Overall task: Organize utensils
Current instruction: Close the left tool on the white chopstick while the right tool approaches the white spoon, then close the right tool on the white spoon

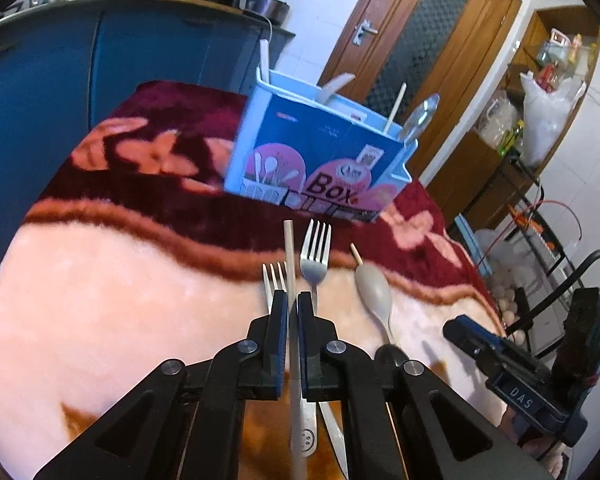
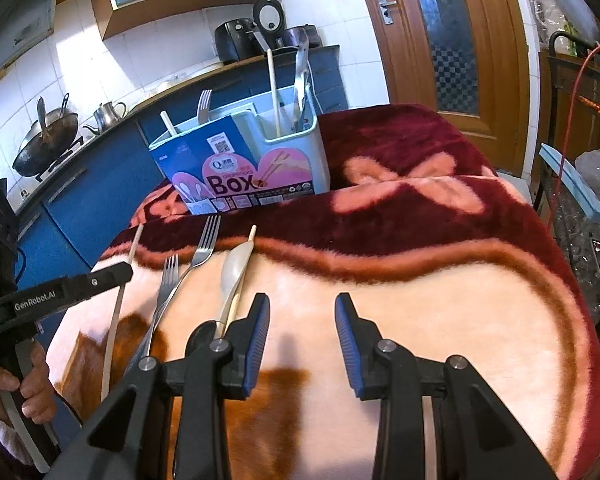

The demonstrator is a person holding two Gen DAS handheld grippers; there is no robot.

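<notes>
Left gripper (image 1: 293, 304) tilts downward with its jaws pinched nearly together on a thin pale stick, a hand (image 2: 18, 384) wrapped around its handle, while right gripper (image 2: 302, 314) also tilts downward, jaws parted and holding nothing.

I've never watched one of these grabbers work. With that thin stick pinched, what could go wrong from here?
1. The left gripper pinches one slim chopstick across a narrow spot, so it might swivel or slip.
2. Two forks lie right beside it; a low sweep could nudge them.
3. The utensil box already holds upright utensils, so the chopstick could knock against them going in.
</notes>
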